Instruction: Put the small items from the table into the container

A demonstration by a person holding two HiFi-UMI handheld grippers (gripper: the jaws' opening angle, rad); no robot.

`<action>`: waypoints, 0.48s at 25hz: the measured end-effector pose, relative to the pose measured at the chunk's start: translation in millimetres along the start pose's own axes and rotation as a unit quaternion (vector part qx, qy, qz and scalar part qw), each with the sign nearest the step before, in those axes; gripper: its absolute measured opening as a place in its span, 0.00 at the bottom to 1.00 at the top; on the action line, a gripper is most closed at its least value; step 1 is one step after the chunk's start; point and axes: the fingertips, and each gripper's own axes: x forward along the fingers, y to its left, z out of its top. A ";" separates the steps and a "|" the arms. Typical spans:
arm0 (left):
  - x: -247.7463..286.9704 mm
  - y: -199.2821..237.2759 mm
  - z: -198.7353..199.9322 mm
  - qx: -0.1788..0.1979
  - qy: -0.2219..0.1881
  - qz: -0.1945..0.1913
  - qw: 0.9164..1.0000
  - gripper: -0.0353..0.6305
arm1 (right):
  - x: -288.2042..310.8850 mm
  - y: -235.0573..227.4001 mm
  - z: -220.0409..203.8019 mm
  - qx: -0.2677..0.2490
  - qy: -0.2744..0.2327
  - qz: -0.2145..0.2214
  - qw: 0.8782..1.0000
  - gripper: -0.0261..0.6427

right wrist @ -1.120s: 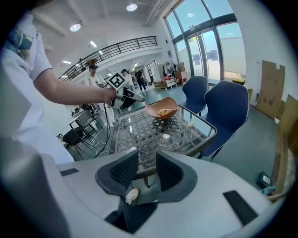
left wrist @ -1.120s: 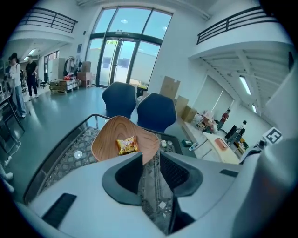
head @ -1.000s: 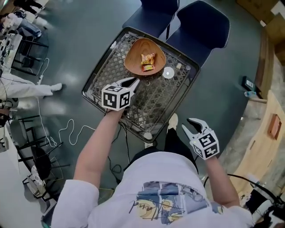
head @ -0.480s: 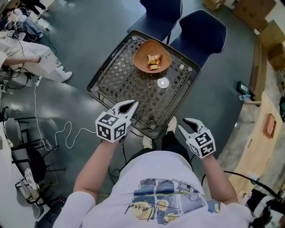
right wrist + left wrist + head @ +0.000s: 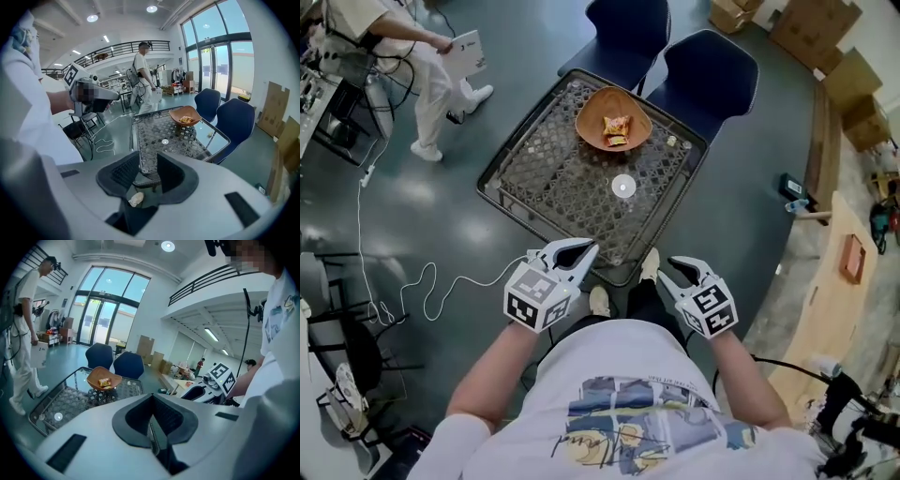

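A wooden bowl [image 5: 613, 112] with snack packets [image 5: 616, 129] stands at the far side of the glass-topped lattice table [image 5: 553, 178]. One small pale item [image 5: 672, 141] lies on the glass just right of the bowl. My left gripper [image 5: 584, 249] is shut and empty, held off the table's near edge. My right gripper [image 5: 673, 267] is beside it, jaws open with nothing between them. The left gripper view shows the shut jaws, with the bowl [image 5: 104, 378] and my right gripper [image 5: 213, 383] beyond. In the right gripper view the bowl [image 5: 186, 115] is far ahead.
Two dark blue chairs [image 5: 710, 67] [image 5: 628, 28] stand behind the table. A person in white [image 5: 412, 47] stands at the upper left. A white cable [image 5: 427, 281] lies on the floor to the left. Cardboard boxes [image 5: 811, 33] are stacked at the top right.
My left gripper has drawn back from beside the bowl to off the table's near edge. The right gripper has moved in next to it. The person in white has walked into view.
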 end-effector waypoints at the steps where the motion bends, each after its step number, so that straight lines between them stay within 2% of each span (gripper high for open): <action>1: -1.3 -4.5 -3.1 -0.004 -0.002 -0.004 1.000 0.07 | -1.5 3.6 -1.8 -0.001 0.001 -0.002 1.000 0.22; 12: -11.5 -32.5 -26.0 0.018 0.010 -0.032 0.999 0.07 | -3.4 31.0 -5.9 -0.005 0.006 -0.004 1.000 0.22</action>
